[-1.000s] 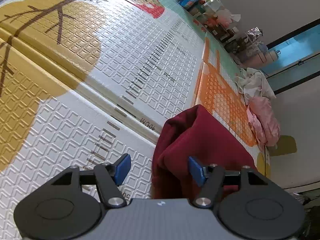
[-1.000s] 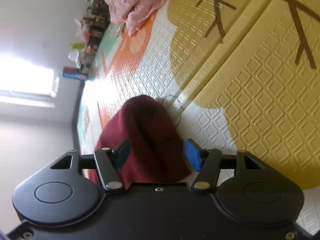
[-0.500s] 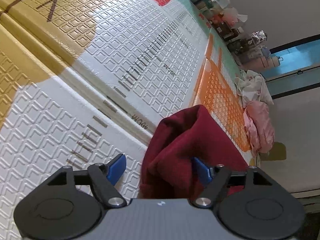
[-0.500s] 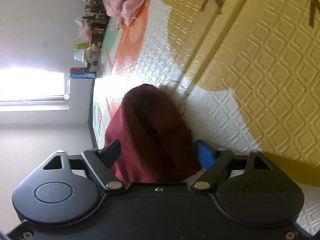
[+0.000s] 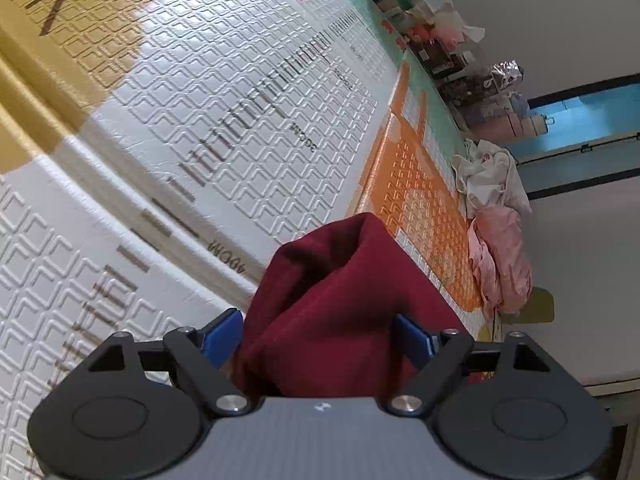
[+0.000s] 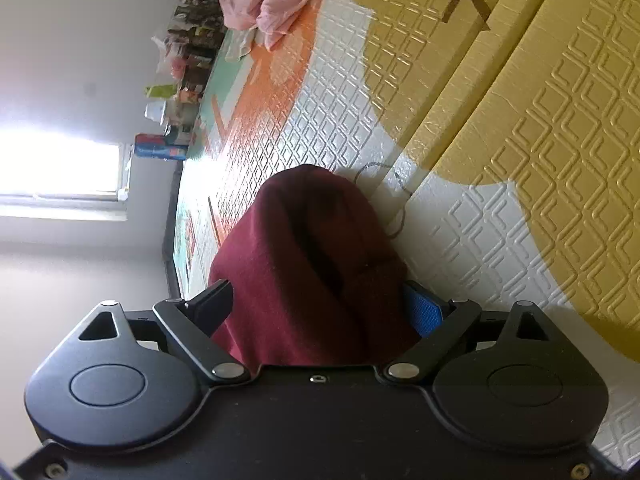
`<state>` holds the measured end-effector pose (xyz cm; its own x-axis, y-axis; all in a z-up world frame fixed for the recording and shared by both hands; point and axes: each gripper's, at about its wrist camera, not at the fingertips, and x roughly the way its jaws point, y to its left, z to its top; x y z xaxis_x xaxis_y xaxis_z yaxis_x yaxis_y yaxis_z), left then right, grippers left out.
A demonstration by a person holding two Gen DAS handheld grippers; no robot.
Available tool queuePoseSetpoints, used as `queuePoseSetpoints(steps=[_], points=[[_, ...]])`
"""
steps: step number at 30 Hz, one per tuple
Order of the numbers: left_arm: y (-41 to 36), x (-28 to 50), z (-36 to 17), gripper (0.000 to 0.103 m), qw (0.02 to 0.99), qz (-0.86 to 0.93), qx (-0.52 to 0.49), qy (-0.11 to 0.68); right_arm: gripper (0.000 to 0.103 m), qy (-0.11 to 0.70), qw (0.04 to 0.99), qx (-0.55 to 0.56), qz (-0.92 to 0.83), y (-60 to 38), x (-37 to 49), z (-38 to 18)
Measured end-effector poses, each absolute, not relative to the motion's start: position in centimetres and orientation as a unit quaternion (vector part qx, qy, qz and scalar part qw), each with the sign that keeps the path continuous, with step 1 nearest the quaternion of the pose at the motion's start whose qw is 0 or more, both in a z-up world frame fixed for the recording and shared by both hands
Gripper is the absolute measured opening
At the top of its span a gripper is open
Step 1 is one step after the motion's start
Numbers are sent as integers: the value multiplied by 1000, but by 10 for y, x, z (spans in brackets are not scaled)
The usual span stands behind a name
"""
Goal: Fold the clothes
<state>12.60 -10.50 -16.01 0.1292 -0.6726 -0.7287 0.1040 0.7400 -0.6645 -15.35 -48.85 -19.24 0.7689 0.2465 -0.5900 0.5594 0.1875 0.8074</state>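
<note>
The left tongs (image 5: pixel 320 338) stand wide apart, with a bunched maroon garment (image 5: pixel 340 300) between the two blue pads (image 5: pixel 218 338). The cloth fills the gap and touches both pads, but the jaws are spread and do not clamp it; whether any fold is pinched deeper in, I cannot tell. The garment rises in a soft peak ahead of the tongs and its lower part is hidden behind the gripper body.

The right tongs (image 6: pixel 320 312) are likewise spread wide, and the same maroon garment (image 6: pixel 312 264) sits between their pads (image 6: pixel 424 314) as a rounded hump. The cloth brushes both sides here too, with no tight grip visible.

The garment lies on a foam mat (image 5: pixel 240 120) embossed with a square pattern, printed white, yellow, orange and green, with ruler marks across the white panel. In the right view a thin dark thread (image 6: pixel 384 184) curls on the mat just beside the garment's far end.

Well apart from it, near the mat's edge, a pink cloth (image 5: pixel 504 256) lies crumpled, touching a white cloth (image 5: pixel 488 176) heaped beyond it. A row of small boxes and packets (image 5: pixel 440 40) lines the wall at the mat's far edge. A bright window (image 6: pixel 60 160) shows in the right view.
</note>
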Motion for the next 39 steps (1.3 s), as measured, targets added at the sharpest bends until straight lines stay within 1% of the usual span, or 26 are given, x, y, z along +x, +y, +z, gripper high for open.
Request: queuePoseSetpoints(steps=[1,2,3,4,5,6,7,8,12,14,15,17,20,23,30,39], points=[[-107,126,-160,85,714,-272,-234,601,87,322,700,627,-116,-488,-153,-192],[-109,127,-159,84,715,-272,-231,602,80,325,700,624,-121,-487,-153,-191],[-111,127,-159,83,715,-272,-228,602,76,327,700,621,-126,-486,-153,-190],[-113,128,-159,80,716,-272,-226,602,74,330,702,617,-132,-484,-152,-189],[-115,128,-158,77,716,-271,-223,603,68,333,704,612,-138,-482,-151,-187],[-116,128,-158,74,716,-273,-219,604,56,336,706,608,-140,-481,-150,-186],[-117,128,-157,69,716,-275,-215,605,51,338,708,604,-139,-480,-149,-185],[-118,128,-155,65,716,-276,-211,606,48,340,711,600,-139,-478,-148,-185],[-118,128,-152,55,713,-281,-205,609,38,349,720,584,-137,-473,-143,-182],[-117,127,-150,46,716,-283,-207,604,35,353,726,575,-136,-471,-141,-179],[-117,126,-148,45,718,-284,-206,601,34,354,731,568,-134,-470,-140,-176],[-117,124,-143,38,723,-288,-202,594,32,353,737,561,-131,-469,-139,-171],[-118,124,-134,35,729,-290,-196,588,29,348,749,550,-125,-469,-139,-163],[-118,122,-126,33,734,-292,-194,581,28,341,761,540,-114,-468,-138,-153],[-105,121,-97,32,761,-294,-200,543,28,332,782,520,-86,-460,-124,-128],[-45,125,-72,32,794,-242,-232,508,28,348,791,502,-26,-428,-76,-110]])
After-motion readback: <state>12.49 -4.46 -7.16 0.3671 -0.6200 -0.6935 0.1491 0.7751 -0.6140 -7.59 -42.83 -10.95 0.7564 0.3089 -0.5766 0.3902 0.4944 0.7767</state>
